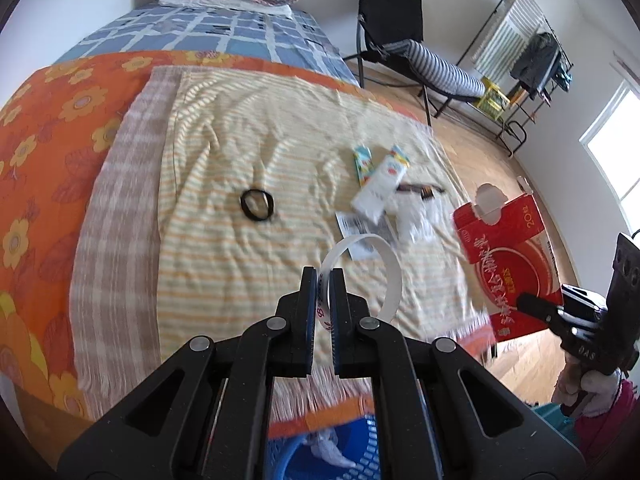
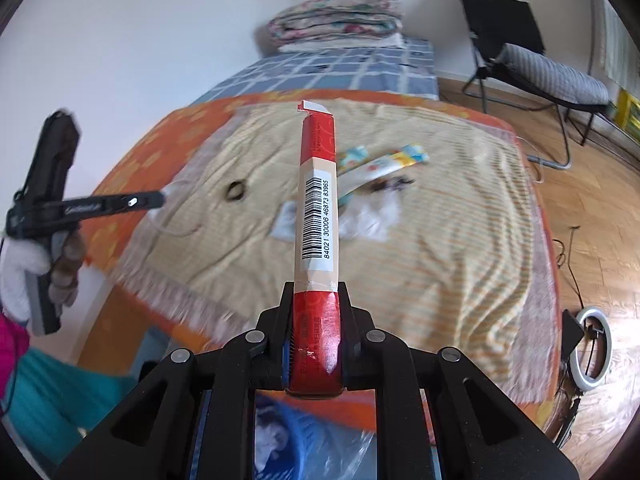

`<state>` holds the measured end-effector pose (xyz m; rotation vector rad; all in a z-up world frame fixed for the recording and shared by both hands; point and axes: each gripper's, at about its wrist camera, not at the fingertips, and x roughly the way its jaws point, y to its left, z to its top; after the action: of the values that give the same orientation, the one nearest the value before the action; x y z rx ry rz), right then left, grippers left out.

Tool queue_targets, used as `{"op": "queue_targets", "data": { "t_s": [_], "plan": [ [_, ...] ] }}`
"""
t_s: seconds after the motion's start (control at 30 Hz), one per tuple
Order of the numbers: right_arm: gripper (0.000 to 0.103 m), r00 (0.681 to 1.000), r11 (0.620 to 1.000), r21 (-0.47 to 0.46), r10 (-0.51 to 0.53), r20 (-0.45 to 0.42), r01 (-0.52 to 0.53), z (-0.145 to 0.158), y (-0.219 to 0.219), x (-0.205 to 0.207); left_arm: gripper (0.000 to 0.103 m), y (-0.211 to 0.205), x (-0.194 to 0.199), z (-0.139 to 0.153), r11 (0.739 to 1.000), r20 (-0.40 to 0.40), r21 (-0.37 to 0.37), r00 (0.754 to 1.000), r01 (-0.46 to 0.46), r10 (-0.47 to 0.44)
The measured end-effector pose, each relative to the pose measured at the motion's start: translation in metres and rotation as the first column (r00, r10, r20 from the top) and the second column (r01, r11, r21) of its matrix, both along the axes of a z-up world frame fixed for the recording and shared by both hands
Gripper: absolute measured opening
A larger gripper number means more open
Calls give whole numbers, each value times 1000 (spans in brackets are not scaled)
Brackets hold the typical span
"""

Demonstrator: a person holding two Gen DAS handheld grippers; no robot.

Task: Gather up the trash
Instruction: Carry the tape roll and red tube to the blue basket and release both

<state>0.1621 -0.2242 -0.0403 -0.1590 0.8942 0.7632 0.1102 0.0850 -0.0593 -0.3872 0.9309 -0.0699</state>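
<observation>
The left gripper is clamped on a curled white paper strip that loops up and to the right from between its pads; small red print runs along the strip near the pads, too small to read. The right gripper is clenched on a flattened red carton, seen edge-on in the right wrist view, where a white label carries a barcode and the digits "84021 30006 46873 83965". In the left wrist view the carton's broad red face shows gold Chinese characters, blurred, and "20" with a character I cannot make out near its top corner. Taking the striped yellow blanket as landmark: both held pieces hang above its near fringed edge, the carton off its right corner. On the blanket, towards the right, lie a black hair tie, a white and colourful wrapper, a smaller printed packet just beside it, a barcoded slip and crumpled white paper. Below the blanket's near edge sits a blue basket with white scraps inside. A hand in a white cuff holds the left gripper's handle.
</observation>
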Motion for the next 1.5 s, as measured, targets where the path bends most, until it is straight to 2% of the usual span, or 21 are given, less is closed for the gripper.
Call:
{"op": "queue_targets", "data": {
  "t_s": [0.27,0.6,1.07,1.5],
  "plan": [
    [15,993,992,-33,120,-16,-121,-19,12,-65,4,-26,-40,-18,996,-44,56,997,65,-63],
    [15,980,981,-53,180,-83,-185,-52,11,-117,4,-62,-81,-48,982,-114,100,982,160,-149],
    [15,959,968,-87,216,-182,-234,-93,5,-146,4,-83,-122,-97,972,-232,85,953,219,-195],
    [15,946,957,-118,235,-222,-265,-112,10,-158,4,-93,-134,-118,968,-282,59,934,244,-219]
  ]
}}
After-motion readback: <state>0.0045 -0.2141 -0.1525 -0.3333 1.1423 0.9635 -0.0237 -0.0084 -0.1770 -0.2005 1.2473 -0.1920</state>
